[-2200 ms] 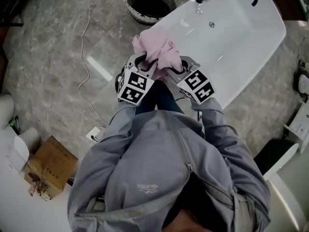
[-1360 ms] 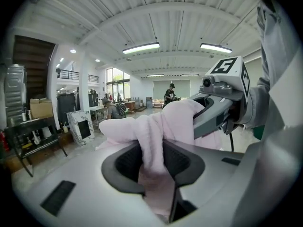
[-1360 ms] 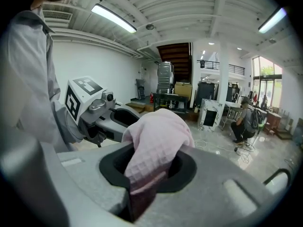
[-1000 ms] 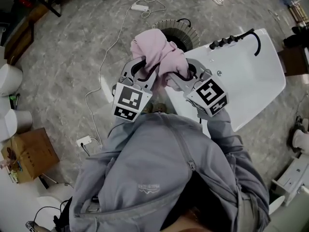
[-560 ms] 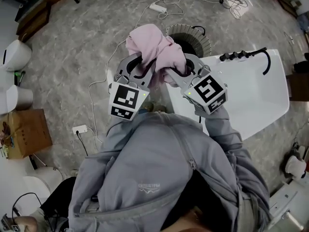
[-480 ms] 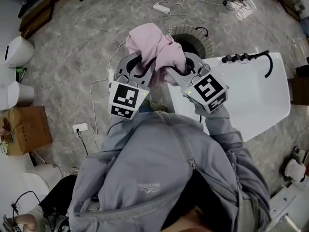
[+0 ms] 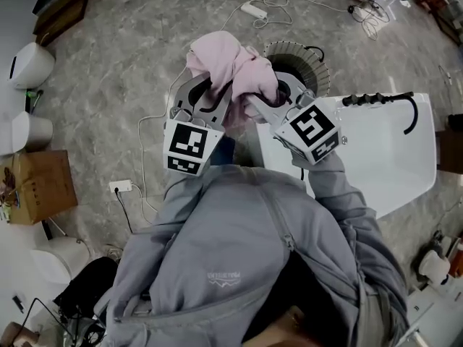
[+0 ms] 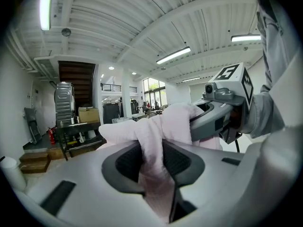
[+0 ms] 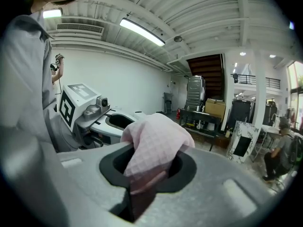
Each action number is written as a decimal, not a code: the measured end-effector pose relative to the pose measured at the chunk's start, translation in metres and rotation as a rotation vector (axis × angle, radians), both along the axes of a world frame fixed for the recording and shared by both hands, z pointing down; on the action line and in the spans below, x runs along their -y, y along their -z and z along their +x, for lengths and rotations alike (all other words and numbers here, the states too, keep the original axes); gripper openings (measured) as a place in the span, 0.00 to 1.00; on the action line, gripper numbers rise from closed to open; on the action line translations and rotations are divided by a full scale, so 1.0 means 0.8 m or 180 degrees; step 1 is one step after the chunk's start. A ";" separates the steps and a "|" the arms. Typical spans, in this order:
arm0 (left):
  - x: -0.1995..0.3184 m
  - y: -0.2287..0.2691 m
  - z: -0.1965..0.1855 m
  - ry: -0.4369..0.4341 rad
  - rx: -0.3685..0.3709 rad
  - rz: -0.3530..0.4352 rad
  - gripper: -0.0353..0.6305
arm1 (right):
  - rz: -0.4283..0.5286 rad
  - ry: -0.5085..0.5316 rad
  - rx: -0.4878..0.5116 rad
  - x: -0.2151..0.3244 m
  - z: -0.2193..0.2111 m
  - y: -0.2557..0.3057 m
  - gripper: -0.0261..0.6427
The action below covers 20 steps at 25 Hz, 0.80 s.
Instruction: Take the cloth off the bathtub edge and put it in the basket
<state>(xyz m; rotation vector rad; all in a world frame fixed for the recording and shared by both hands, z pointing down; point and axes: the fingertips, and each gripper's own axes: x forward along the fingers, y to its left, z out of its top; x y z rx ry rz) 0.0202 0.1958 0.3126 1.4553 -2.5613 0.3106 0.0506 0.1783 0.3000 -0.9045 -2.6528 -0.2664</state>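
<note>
Near the basket [image 7: 316, 65], pink cloth [image 7: 230, 62] bunched between both – left gripper [image 8: 152, 160], right gripper [image 9: 147, 167] each pinching it

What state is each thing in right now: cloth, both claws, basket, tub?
pink cloth: bunched up, held in the air by both grippers.
left gripper: shut on the cloth.
right gripper: shut on the cloth.
basket: upright on the floor, cloth not yet inside.
bathtub: no cloth on its visible edge.

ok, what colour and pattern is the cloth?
The cloth is pale pink with a fine checked weave, clearest in the right gripper view.
</note>
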 end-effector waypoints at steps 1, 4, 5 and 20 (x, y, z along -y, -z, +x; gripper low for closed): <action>0.000 -0.002 -0.012 -0.0001 -0.0009 0.0004 0.23 | 0.0001 -0.0004 -0.0006 0.000 -0.012 -0.002 0.16; 0.004 -0.011 -0.052 -0.0021 -0.0026 -0.0014 0.22 | 0.0014 -0.0065 -0.0023 0.004 -0.053 -0.010 0.16; 0.008 -0.014 -0.066 -0.0036 -0.0025 -0.0024 0.22 | 0.0010 -0.0095 -0.0027 0.007 -0.067 -0.014 0.16; 0.022 -0.046 -0.255 -0.0523 -0.0167 -0.0114 0.22 | -0.0046 -0.0546 -0.0161 0.015 -0.254 -0.045 0.16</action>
